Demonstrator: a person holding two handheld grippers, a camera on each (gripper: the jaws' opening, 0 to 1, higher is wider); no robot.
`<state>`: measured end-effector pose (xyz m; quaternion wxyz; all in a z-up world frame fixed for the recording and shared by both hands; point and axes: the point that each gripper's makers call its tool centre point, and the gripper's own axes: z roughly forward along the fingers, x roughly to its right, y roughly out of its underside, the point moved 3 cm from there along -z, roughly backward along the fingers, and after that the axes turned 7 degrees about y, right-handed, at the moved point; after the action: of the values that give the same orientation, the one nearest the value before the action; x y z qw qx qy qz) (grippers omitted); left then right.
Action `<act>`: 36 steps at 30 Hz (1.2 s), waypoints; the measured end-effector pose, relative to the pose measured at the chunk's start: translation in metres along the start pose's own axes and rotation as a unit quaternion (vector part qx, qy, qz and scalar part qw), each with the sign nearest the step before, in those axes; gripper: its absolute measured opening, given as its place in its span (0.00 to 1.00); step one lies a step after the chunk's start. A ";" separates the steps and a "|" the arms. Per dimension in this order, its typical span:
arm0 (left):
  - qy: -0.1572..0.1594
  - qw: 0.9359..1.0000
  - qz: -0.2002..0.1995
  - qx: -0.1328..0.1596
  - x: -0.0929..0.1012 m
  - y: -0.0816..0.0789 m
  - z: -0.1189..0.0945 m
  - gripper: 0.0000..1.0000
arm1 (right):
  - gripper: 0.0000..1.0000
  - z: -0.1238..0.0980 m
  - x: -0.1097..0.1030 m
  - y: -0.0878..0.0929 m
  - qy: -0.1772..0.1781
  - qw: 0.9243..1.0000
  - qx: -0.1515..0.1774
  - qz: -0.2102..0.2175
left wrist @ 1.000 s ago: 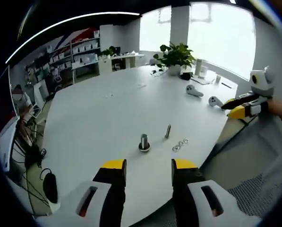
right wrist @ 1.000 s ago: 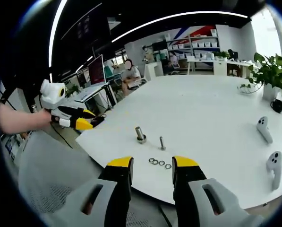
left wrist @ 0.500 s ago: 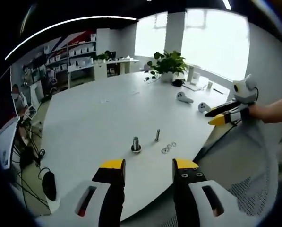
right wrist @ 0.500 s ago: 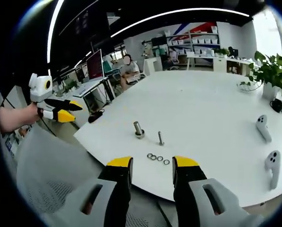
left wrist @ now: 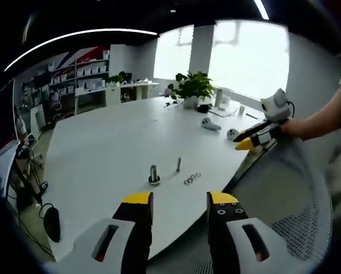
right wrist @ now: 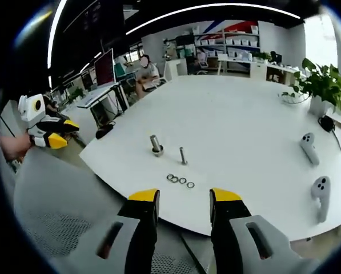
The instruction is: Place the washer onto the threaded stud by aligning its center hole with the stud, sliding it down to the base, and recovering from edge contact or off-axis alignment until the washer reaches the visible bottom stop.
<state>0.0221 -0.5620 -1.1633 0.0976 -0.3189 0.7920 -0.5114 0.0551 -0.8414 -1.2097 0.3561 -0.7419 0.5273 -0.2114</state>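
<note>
Washers (right wrist: 179, 180) lie in a short row on the table (right wrist: 239, 125) just beside the thin stud (right wrist: 183, 155), too small for us to count or to make out their holes, and the thicker stud (right wrist: 155, 144) stands near. We see the left gripper (left wrist: 174, 204) and right gripper (right wrist: 184, 201) both with jaws apart and empty, held off the table's edge. Compared with a second ago, we find the parts smaller and farther off in both views, the grippers having drawn back.

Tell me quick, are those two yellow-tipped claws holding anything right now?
Left gripper: open, holding nothing.
Right gripper: open, holding nothing; the washers lie on the table.
</note>
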 end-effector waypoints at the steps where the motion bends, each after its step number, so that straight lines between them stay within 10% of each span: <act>1: 0.006 1.000 0.000 0.004 0.003 0.000 -0.001 0.35 | 0.37 0.000 0.000 0.000 0.002 1.000 -0.001 -0.002; 6: 0.034 0.998 -0.007 0.045 0.012 -0.007 -0.004 0.34 | 0.37 -0.001 0.001 0.002 0.006 1.000 -0.008 -0.001; 36: 0.077 0.997 0.000 0.000 0.022 0.009 0.004 0.28 | 0.37 0.004 -0.003 0.016 -0.001 0.998 -0.053 -0.018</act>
<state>0.0033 -0.5765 -1.1690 0.0362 -0.2785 0.7972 -0.5345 0.0464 -0.8404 -1.2241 0.3131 -0.7693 0.5239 -0.1887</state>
